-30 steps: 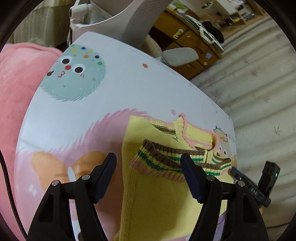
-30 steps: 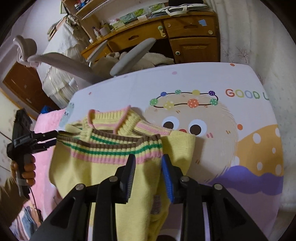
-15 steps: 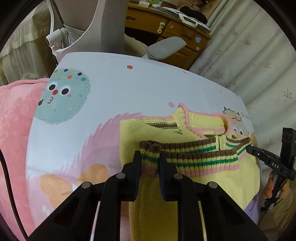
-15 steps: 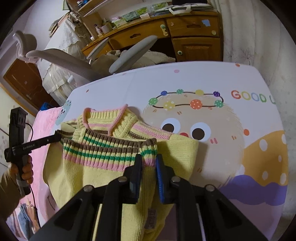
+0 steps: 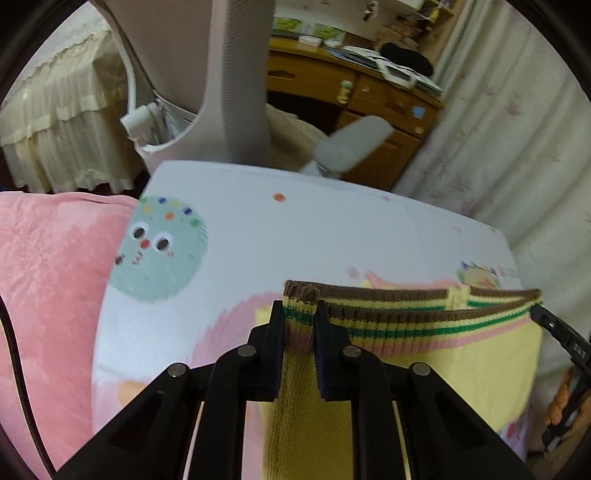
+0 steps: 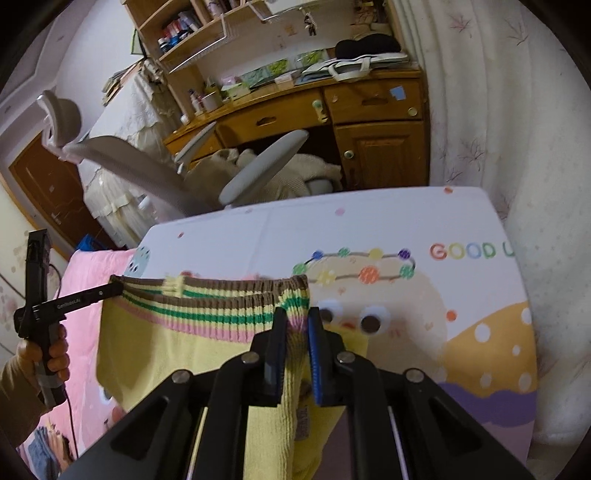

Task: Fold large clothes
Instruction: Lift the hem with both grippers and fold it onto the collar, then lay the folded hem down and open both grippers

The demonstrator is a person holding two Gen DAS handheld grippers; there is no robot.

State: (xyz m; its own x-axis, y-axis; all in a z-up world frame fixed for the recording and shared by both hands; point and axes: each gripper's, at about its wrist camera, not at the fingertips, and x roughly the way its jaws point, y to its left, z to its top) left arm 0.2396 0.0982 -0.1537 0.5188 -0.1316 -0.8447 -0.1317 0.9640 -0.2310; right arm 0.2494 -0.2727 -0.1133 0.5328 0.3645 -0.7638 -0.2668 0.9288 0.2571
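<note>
The left gripper [image 5: 299,325] pinches one corner of the sweater's [image 5: 461,369] striped hem [image 5: 424,325], its pads pressed on the ribbed band, and the right gripper [image 6: 297,332] pinches the other corner the same way. Between them the hem runs taut and nearly level, and the yellow body hangs down from it above the printed mat [image 5: 295,221] that covers the bench. The step in hand looks like lifting the hem to carry it over for a fold. To do it well, I would keep both corners at equal height and the band tight so the fold line falls straight, then bring the hem toward the neck end, which is hidden now, and lay it down squarely before letting go. The knit is soft and may stretch or slip if pulled apart too hard. Beyond the mat lie a pink blanket [image 5: 48,277], a chair [image 6: 258,166] and a wooden desk [image 6: 369,122]. No container is close by; the shelves [image 6: 192,33] over the desk hold small items too blurred to name.
</note>
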